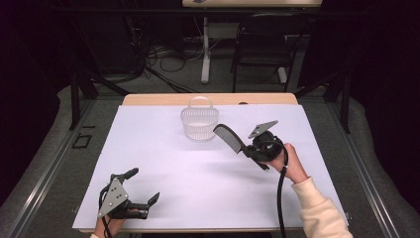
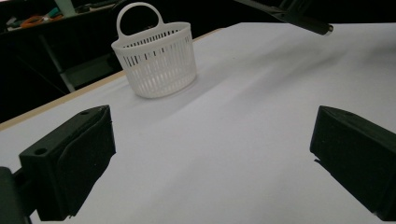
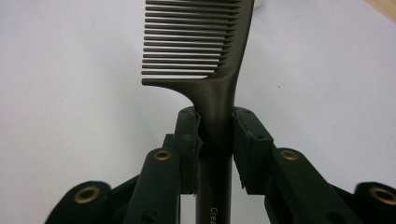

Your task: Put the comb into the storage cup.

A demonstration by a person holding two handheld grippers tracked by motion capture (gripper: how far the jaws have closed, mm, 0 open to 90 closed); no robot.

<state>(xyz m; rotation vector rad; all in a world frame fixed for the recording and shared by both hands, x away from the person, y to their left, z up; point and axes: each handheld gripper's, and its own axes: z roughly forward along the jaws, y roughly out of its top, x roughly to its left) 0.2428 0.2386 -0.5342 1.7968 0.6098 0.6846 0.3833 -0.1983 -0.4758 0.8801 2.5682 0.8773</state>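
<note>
A black comb (image 1: 229,138) is clamped by its handle in my right gripper (image 1: 246,150), which is held above the white table cover at the right of centre. The comb's toothed end points up and left, toward a white slatted basket (image 1: 200,123) with a loop handle at the back middle. In the right gripper view the jaws press on both sides of the comb's handle (image 3: 215,135), teeth facing left. My left gripper (image 1: 143,187) rests at the front left, jaws wide apart and nothing between them. The left gripper view looks over the basket (image 2: 156,58), with the comb's tip (image 2: 308,23) at top right.
The white cover (image 1: 163,158) spans most of the table, with a wooden edge (image 1: 158,99) showing at the back. Beyond the table stand a chair (image 1: 262,44) and a table leg with cables on the floor. A black cable (image 1: 280,198) trails from the right gripper.
</note>
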